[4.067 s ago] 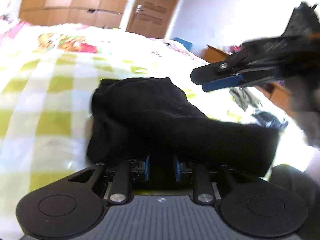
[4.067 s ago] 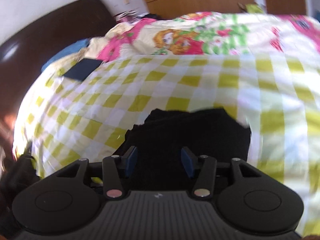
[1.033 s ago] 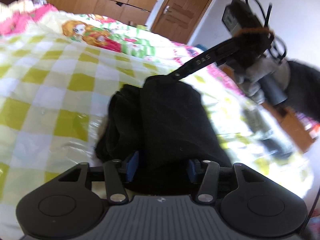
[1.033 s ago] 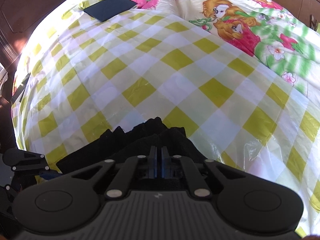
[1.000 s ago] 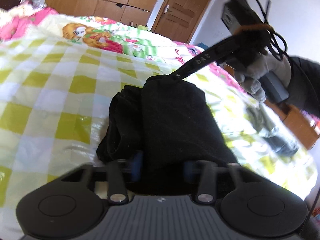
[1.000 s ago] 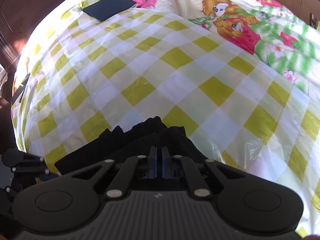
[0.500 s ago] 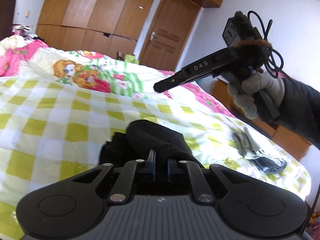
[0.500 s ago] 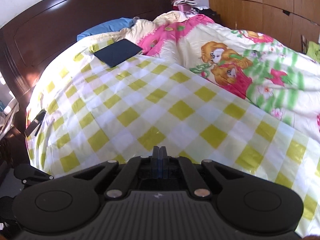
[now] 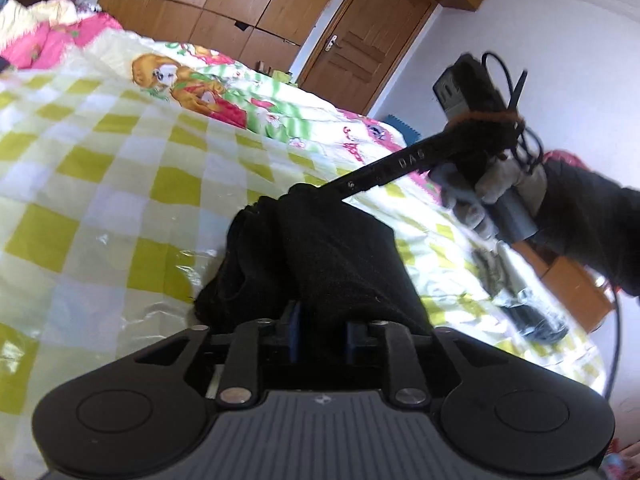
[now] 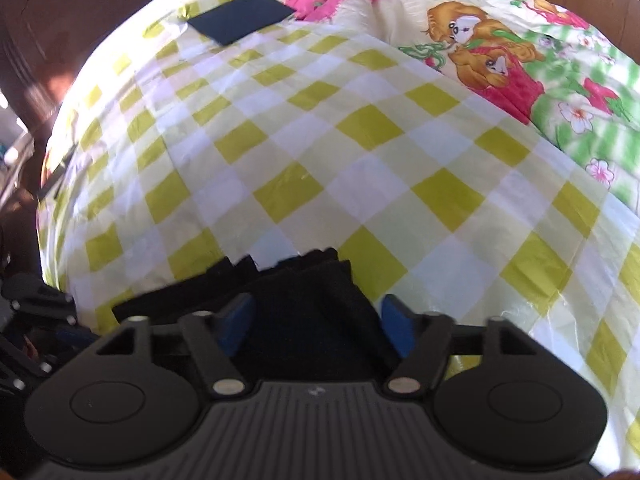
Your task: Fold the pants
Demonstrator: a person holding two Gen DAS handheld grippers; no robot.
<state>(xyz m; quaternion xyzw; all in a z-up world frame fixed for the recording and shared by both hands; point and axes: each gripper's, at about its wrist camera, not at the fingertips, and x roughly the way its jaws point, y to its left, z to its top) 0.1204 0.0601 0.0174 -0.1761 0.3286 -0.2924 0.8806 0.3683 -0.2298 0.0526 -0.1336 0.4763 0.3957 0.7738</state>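
The black pants (image 9: 320, 248) lie folded in a thick bundle on the yellow-checked bedspread (image 9: 100, 184). My left gripper (image 9: 320, 334) has its blue-padded fingers a little apart around the near end of the bundle. In the right wrist view the pants (image 10: 296, 292) lie right in front of my right gripper (image 10: 314, 326), whose fingers stand wide open around the fabric. The right gripper also shows in the left wrist view (image 9: 344, 186), its tip touching the far end of the bundle.
A flowered cartoon quilt (image 10: 500, 60) covers the far part of the bed. A dark flat book (image 10: 240, 18) lies near the wooden headboard (image 10: 48, 28). Wardrobes and a door (image 9: 352, 52) stand behind. Dark clutter (image 9: 520, 300) lies at the bed's right edge.
Both grippers were shut half a second ago and raised; now both are back down at the pants. The right gripper's fingers have opened wide, and the left's have parted a little.
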